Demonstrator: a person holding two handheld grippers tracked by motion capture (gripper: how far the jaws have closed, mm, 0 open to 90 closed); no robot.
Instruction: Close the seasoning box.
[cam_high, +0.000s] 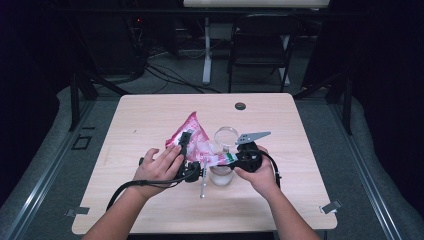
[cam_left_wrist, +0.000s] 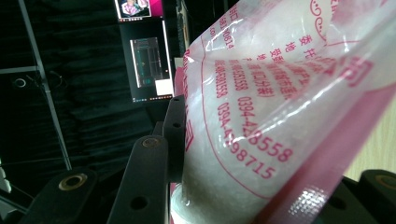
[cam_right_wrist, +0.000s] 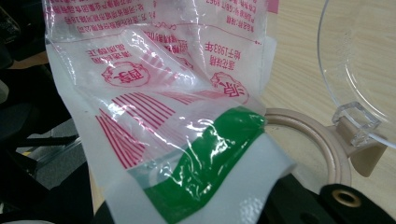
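We are holding the pink bag (cam_high: 192, 134) with both tongs, left tongs (cam_high: 186, 150) clamping its body, right tongs (cam_high: 231, 158) pinching its green corner over the open jar (cam_high: 221, 172) near the bench's (cam_high: 150, 112) front edge, and next we judge tipping it to pour.

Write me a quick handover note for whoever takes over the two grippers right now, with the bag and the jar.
Left gripper: shut on the bag, holding its full body up, tilted toward the jar.
Right gripper: shut on the bag's green-edged mouth end, just above the jar's rim.
The jar stands near the table's front middle, its clear lid swung open behind it. A metal spoon lies left of the jar.
Done: bag raised, mouth brought to the jar.
Left: probably pouring the white grains in; whether any are in the jar cannot be told. Then close the lid.
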